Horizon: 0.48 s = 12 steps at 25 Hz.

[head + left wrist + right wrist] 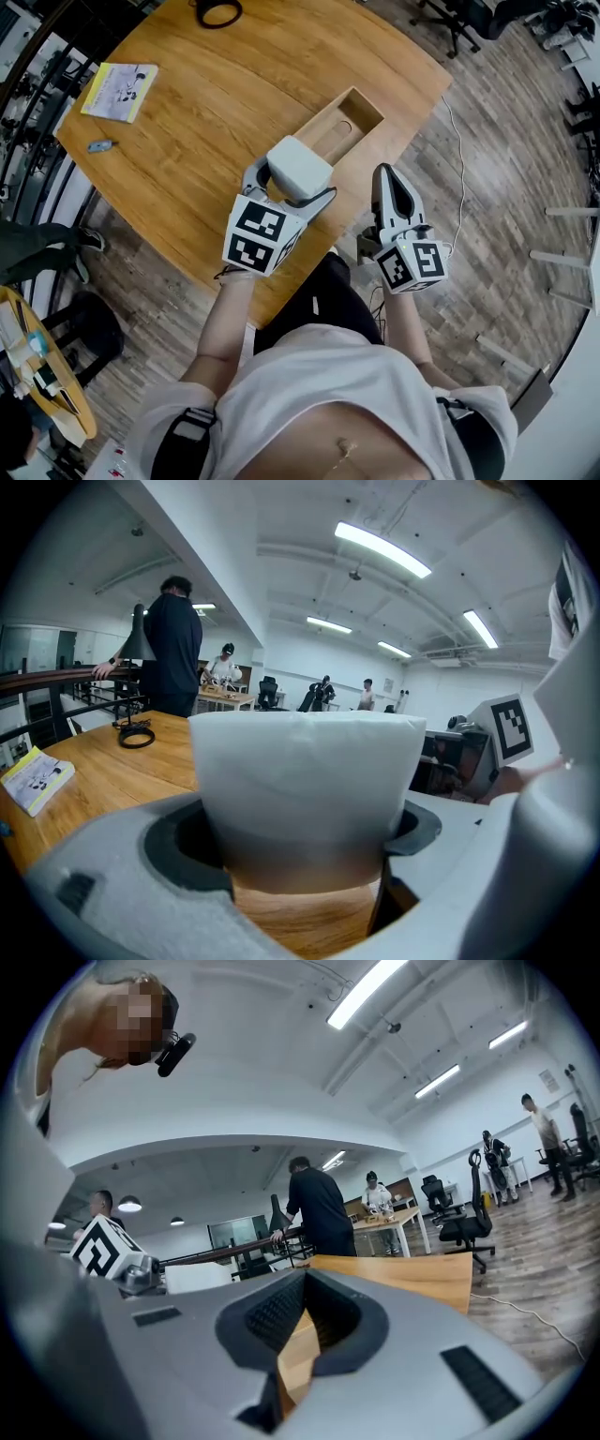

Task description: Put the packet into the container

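Two tools, left tool (293, 192) clamping white packet (300, 164) seemingly over wooden container (361, 101), right tool (392, 183) closed, empty.

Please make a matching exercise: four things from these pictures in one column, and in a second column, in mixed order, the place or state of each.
Things:
1. white packet
2. wooden container
3. right hand-held gripper
4. yellow booklet

Places or states:
a. lying near the left edge of the table
b. jaws together, nothing between them
c. clamped in the left hand-held gripper
d. open-topped, on the table just beyond the packet

Pairs: 1-c, 2-d, 3-b, 4-a.
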Available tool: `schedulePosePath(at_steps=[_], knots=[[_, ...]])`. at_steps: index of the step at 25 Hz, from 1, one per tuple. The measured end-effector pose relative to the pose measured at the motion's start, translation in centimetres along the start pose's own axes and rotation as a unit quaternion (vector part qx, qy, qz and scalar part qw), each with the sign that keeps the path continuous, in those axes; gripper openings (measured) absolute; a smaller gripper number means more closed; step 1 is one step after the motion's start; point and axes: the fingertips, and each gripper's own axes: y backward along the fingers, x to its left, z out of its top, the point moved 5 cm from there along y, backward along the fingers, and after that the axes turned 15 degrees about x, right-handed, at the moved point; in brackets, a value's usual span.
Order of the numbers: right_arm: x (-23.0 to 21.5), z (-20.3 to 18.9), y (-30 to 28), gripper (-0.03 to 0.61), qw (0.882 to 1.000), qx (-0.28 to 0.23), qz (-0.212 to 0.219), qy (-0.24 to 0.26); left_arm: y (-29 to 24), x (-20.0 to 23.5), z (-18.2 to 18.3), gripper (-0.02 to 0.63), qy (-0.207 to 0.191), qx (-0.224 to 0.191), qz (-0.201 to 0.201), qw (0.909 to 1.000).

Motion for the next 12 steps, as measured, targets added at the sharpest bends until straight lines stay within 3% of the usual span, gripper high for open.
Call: schedulePosePath(at_steps=[12], knots=[[-1.4,0.8,-5.4,0.012,0.999,0.016,0.035,-0.008,-4.4,1.9,1.4,0.466,-0.011,0.087,0.012,0.9961]])
